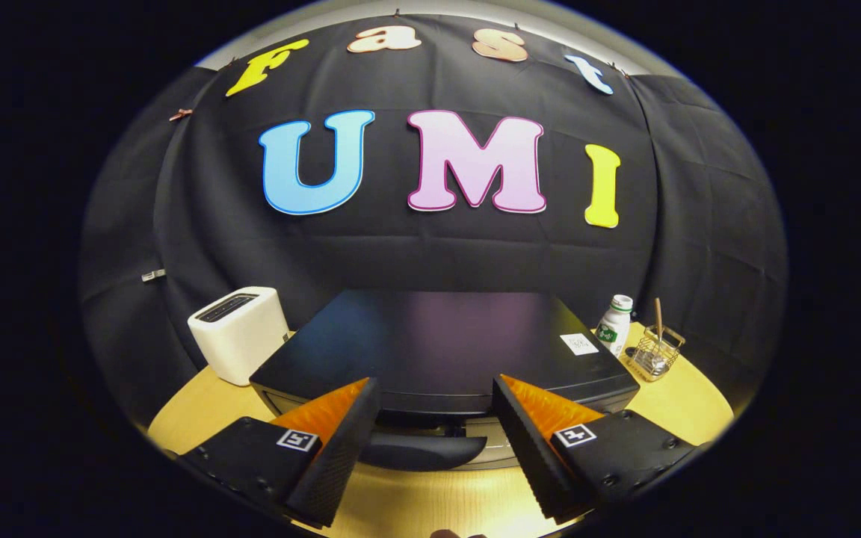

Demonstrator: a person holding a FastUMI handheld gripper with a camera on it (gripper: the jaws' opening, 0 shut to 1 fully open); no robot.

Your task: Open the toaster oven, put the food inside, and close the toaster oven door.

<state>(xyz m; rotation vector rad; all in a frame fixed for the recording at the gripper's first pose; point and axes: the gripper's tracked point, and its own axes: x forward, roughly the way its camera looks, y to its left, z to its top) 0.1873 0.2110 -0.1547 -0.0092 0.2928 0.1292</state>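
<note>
The gripper [436,396] hovers low over the near edge of a pale wooden table [684,407], its two fingers [341,433] spread wide apart and holding nothing. No part of either finger touches anything that can be seen. In the gap between them, just ahead of the tips, lies the dark curved handle [419,452] of the toaster oven's door, running crosswise from one finger toward the other. The handle sits in the open space between the fingers, apart from both; the door looks closed, though its front face is mostly hidden behind the fingers.

Beyond the handle rises the toaster oven [445,344] itself, a broad black box standing at the middle of the table with its front toward the gripper. Its flat top has a soft sheen, and a small white sticker [578,344] sits near its right rear corner.

To the left of the oven, toward the table's left edge, stands a white slot toaster [238,332], close beside the oven but apart from it. To the right, near the table's far right edge, a small white bottle [614,323] with a green label stands upright, and just beside it a little wire basket [655,351] holds a thin stick pointing up.

Behind everything hangs the booth's black cloth wall [199,224].
</note>
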